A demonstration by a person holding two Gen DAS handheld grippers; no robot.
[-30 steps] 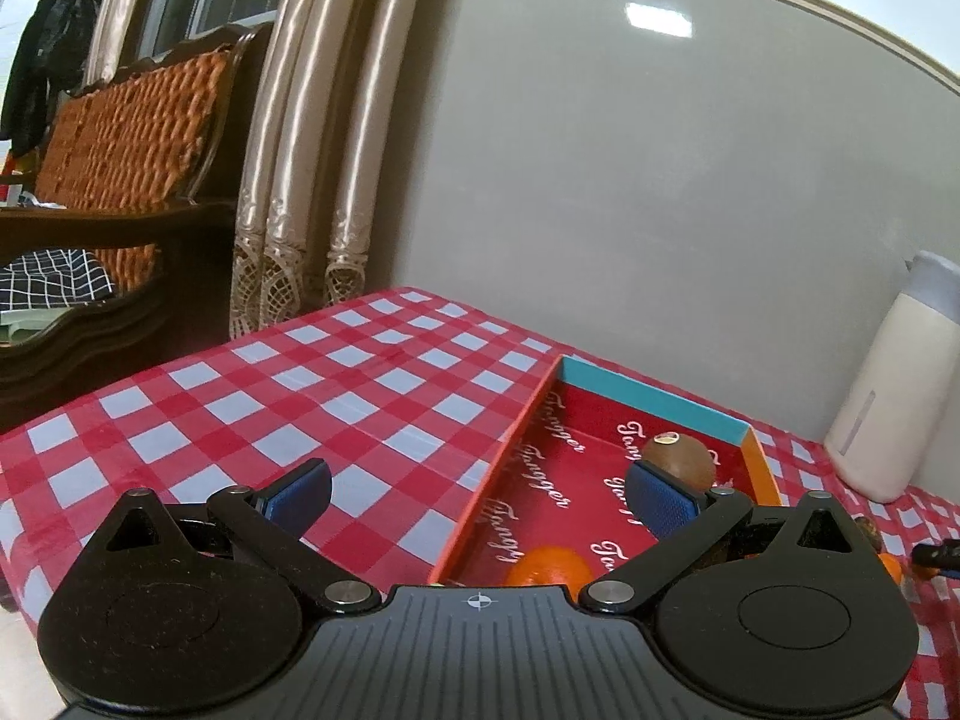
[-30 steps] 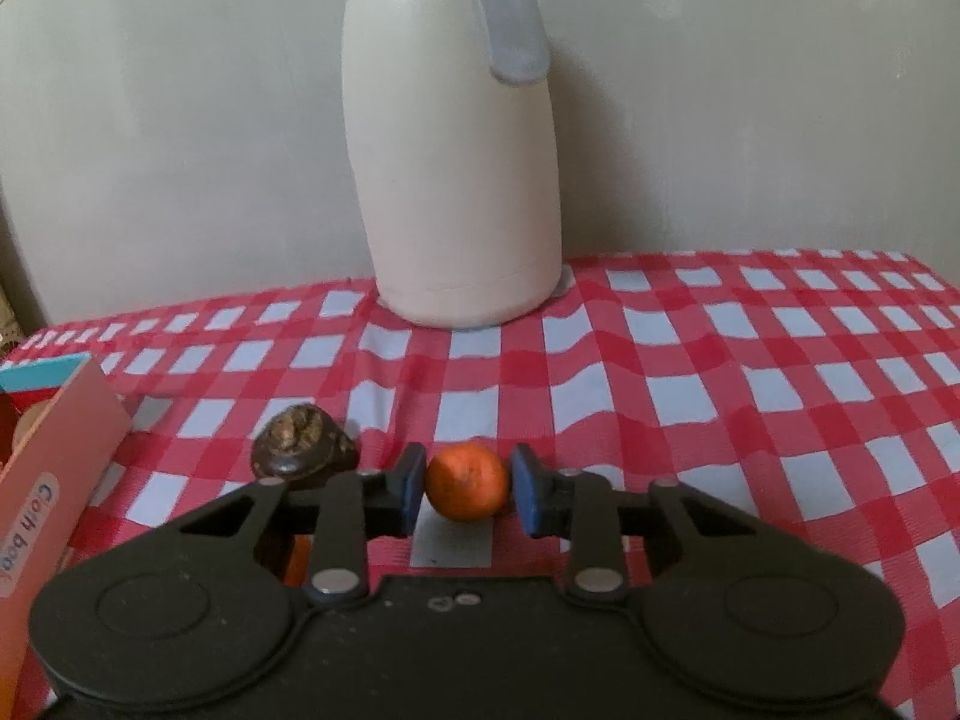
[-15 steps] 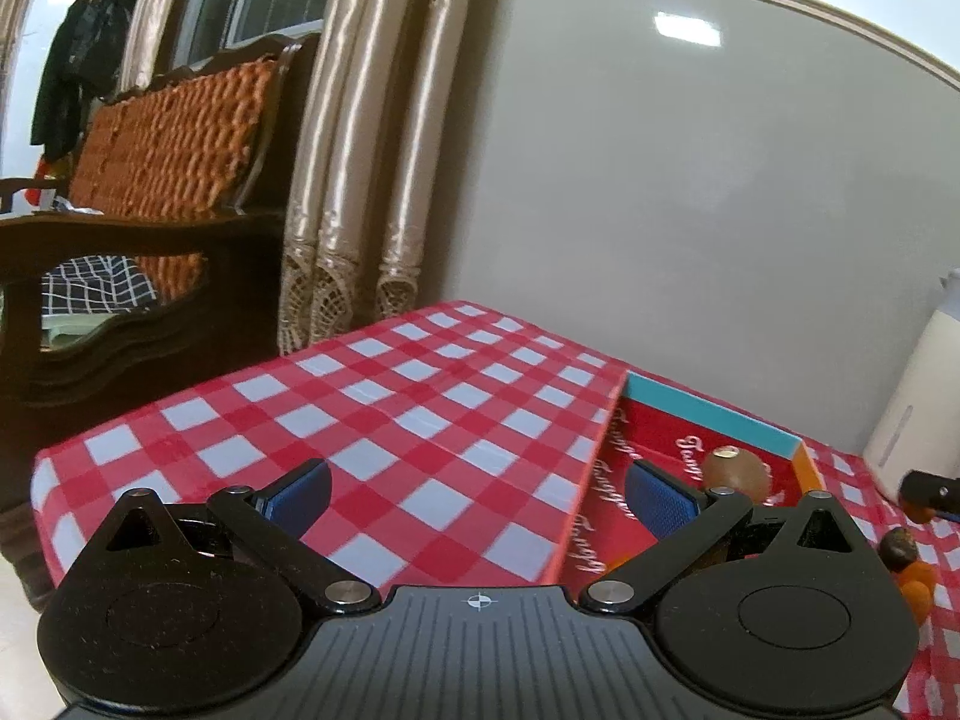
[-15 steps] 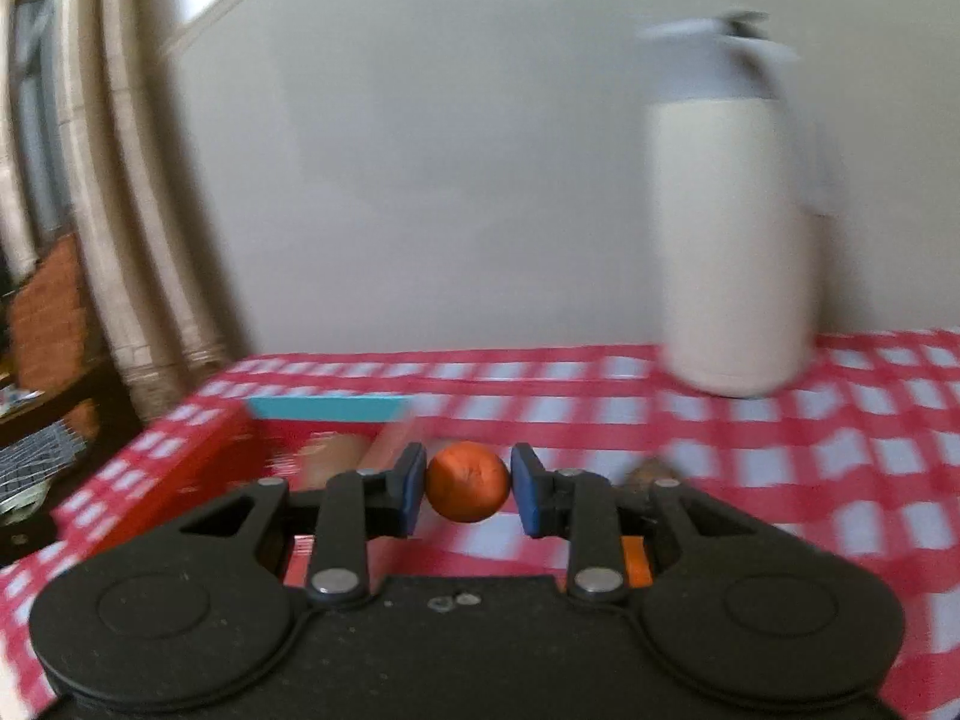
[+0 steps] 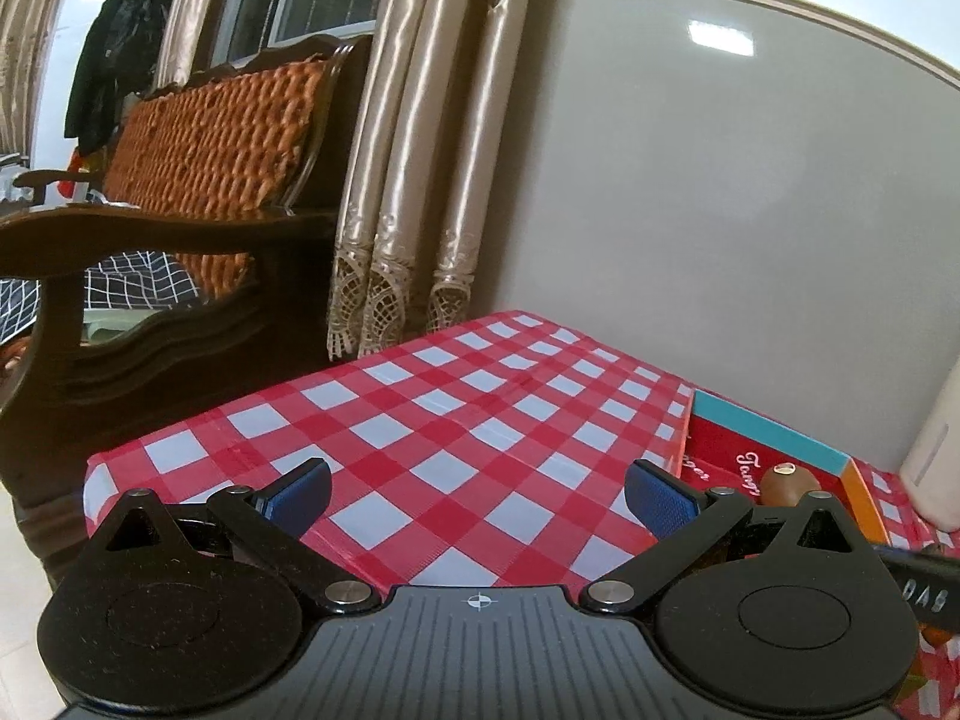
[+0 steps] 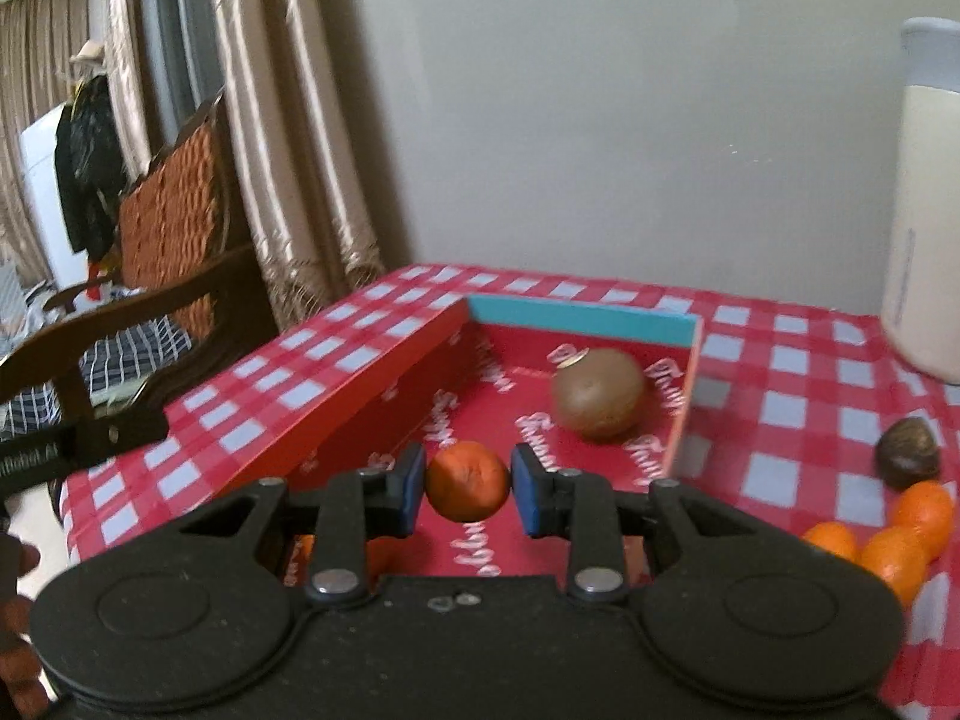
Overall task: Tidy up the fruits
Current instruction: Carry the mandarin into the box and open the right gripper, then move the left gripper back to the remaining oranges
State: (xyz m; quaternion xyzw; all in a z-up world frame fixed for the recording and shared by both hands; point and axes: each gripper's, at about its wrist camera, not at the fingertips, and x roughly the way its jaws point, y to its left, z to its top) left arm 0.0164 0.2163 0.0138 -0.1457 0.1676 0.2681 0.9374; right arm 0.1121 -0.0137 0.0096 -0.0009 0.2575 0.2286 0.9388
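Blue pads of the right gripper (image 6: 468, 489) are clenched on a small orange fruit (image 6: 468, 481), held above the near end of the red box (image 6: 360, 387), pointing slightly downward. A brown round fruit (image 6: 599, 393) lies near the box's far end. The left gripper (image 5: 477, 495) hangs released, empty, over the tablecloth's (image 5: 468, 420) near edge.

A red-and-white checked tablecloth (image 6: 798, 360); a red cardboard tray (image 6: 360, 396) with a teal end wall and white script; small orange round fruits (image 6: 894, 546); a cream jug (image 6: 924, 228).
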